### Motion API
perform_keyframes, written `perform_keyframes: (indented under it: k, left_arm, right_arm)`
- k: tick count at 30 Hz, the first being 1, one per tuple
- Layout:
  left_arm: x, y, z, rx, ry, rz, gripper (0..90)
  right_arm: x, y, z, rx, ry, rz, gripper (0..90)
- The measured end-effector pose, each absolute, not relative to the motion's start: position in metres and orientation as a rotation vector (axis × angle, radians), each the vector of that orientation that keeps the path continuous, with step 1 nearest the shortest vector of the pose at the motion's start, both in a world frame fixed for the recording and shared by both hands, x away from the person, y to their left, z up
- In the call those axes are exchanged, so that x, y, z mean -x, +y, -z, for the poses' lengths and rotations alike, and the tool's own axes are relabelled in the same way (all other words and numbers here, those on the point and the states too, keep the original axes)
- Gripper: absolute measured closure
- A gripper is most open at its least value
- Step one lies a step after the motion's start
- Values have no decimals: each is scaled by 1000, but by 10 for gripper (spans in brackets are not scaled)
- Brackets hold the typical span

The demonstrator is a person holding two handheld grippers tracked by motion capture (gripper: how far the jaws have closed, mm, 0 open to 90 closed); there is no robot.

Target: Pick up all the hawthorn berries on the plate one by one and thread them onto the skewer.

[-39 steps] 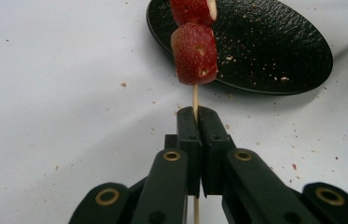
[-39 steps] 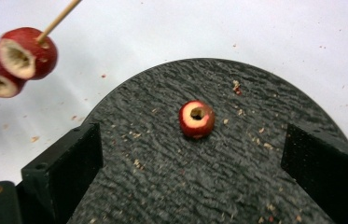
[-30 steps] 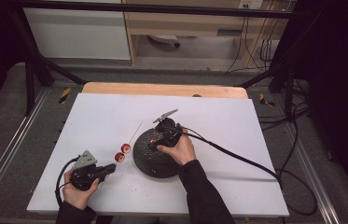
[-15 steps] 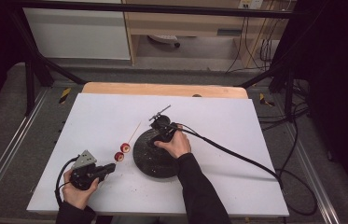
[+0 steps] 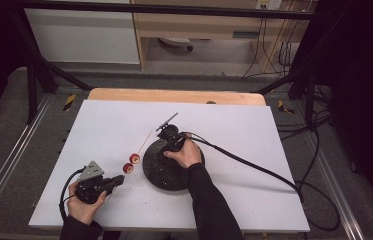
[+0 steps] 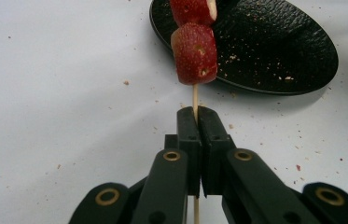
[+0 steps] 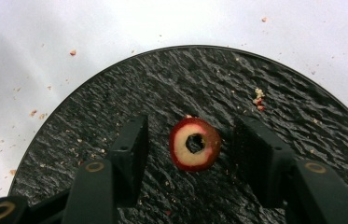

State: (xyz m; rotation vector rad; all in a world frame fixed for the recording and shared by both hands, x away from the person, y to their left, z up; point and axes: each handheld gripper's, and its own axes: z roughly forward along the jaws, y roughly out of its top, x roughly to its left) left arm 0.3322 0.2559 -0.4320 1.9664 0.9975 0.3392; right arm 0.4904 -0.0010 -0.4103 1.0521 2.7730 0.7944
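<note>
— White counter (image 5: 254, 150), crumbs all over it, dark room behind. How far along does the skewering look?

— Partway, I'd judge. The left tool (image 6: 195, 122) has its jaws pinched tight on the thin wooden skewer (image 6: 194, 97), which runs straight out ahead of it. Two red fruit pieces are already threaded: the nearer piece (image 6: 194, 54) just ahead of the jaw tips, the second piece (image 6: 191, 10) touching it farther along.

— And what's left?

— At least one cored apple slice (image 7: 195, 144). It lies flat on the black plate (image 7: 115, 102), right between the jaws of the right tool (image 7: 190, 140), which stand wide, one on either side and clear of it. Nothing gripped there yet, so picking it up and sliding it onto the stick are both undone.

— Where's the plate from the left tool?

— Ahead and off to its right; from above, the skewered fruit sits near the plate's (image 5: 171, 170) rim.

— Anything changed from a moment ago?

— The right tool (image 5: 171, 134) has slid towards the plate's far edge. The left tool (image 5: 116, 181) has stayed where it was, same clamp on the stick.
</note>
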Motion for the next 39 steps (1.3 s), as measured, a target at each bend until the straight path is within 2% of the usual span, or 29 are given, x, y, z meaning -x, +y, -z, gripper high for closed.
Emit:
perform_keyframes:
  k: [13, 23, 39]
  left_arm:
    - [-332, 255, 432, -1969, 996, -341, 880]
    - [-332, 255, 432, -1971, 988, -341, 880]
    - [-329, 251, 431, -1978, 972, -343, 880]
  right_arm:
    - [-494, 1, 416, -1071, 2800, -750, 611]
    - [-494, 0, 414, -1083, 2806, -742, 622]
    - [-482, -13, 387, -1122, 2762, -769, 626]
